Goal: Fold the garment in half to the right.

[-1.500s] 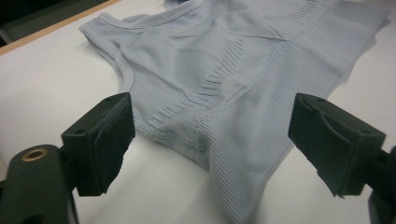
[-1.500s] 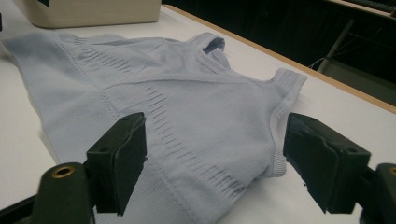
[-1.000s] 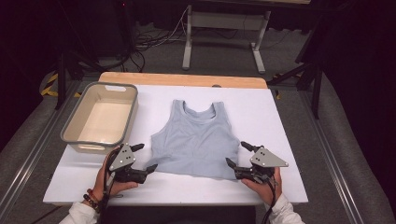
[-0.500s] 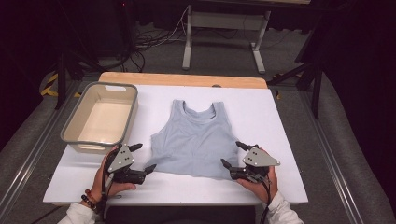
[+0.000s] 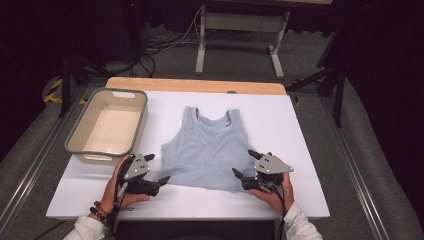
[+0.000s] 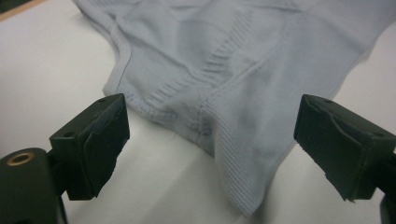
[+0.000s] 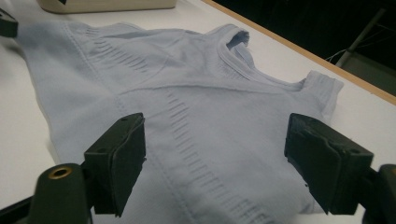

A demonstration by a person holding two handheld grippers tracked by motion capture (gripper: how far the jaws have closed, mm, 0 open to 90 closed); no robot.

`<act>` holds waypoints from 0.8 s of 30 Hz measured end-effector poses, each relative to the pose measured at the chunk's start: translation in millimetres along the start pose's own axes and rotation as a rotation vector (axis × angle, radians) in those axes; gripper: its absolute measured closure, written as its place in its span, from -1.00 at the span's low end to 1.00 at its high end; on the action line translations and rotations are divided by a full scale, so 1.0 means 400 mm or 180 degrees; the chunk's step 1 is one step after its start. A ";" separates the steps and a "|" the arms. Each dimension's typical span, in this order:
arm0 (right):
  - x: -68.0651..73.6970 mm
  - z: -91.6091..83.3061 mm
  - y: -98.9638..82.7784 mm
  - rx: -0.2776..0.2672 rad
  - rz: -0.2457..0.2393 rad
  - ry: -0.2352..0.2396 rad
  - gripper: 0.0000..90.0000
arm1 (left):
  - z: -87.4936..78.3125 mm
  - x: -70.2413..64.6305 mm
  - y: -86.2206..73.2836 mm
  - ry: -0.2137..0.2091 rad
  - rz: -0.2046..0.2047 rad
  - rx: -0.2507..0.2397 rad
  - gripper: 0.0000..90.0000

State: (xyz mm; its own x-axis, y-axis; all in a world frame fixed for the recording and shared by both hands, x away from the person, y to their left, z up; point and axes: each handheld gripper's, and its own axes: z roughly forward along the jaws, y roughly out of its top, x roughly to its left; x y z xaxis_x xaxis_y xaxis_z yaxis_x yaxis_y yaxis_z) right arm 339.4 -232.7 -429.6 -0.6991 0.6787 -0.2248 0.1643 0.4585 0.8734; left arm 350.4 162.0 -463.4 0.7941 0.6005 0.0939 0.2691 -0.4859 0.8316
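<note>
A pale blue sleeveless top point(image 5: 207, 150) lies flat on the white table point(image 5: 300, 125), neck toward the far side. My left gripper point(image 5: 157, 170) is open at the top's near left hem corner point(image 6: 233, 186), which lies on the table between its jaws. My right gripper point(image 5: 244, 164) is open at the near right hem, its jaws standing over the fabric point(image 7: 210, 140). Neither gripper holds the cloth.
A beige plastic bin point(image 5: 80, 145) sits on the table's left side, just beyond my left hand; its corner point(image 7: 107, 4) appears in the right gripper view. A wooden strip point(image 5: 195, 85) edges the table's far side. Metal stands and cables lie on the floor beyond.
My right gripper has moved left and forward onto the top's right hem. The left gripper has edged slightly toward the left hem corner. The top has not moved.
</note>
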 end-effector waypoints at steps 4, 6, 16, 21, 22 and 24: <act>0.007 0.028 0.023 0.0039 -0.0017 -0.0020 -0.46 | 0.014 0.004 0.002 -0.0019 -0.0081 0.0095 -0.74; 0.009 0.052 0.044 0.0043 -0.0008 -0.0031 -0.45 | 0.024 0.004 0.005 -0.0040 -0.0117 0.0136 -0.74; 0.015 0.232 0.210 0.0149 0.0140 0.0092 -0.32 | 0.064 0.010 0.024 -0.0272 -0.0164 0.0434 -0.69; 0.010 0.338 0.270 0.0345 0.0309 0.0216 -0.23 | 0.068 0.018 0.023 -0.0303 -0.0256 0.0565 -0.61; 0.008 0.381 0.284 0.0438 0.0364 0.0248 -0.21 | 0.069 0.023 0.021 -0.0351 -0.0295 0.0575 -0.55; 0.007 0.404 0.288 0.0498 0.0365 0.0240 -0.19 | 0.068 0.025 0.021 -0.0402 -0.0347 0.0592 -0.53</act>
State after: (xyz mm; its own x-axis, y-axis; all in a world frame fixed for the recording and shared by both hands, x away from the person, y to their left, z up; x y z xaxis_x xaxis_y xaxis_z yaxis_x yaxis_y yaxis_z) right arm 468.8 -85.4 -399.5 -0.7188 0.6894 -0.0896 0.3478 0.4683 0.8122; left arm 375.5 146.6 -470.2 0.8136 0.5773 -0.0697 0.4432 -0.5381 0.7170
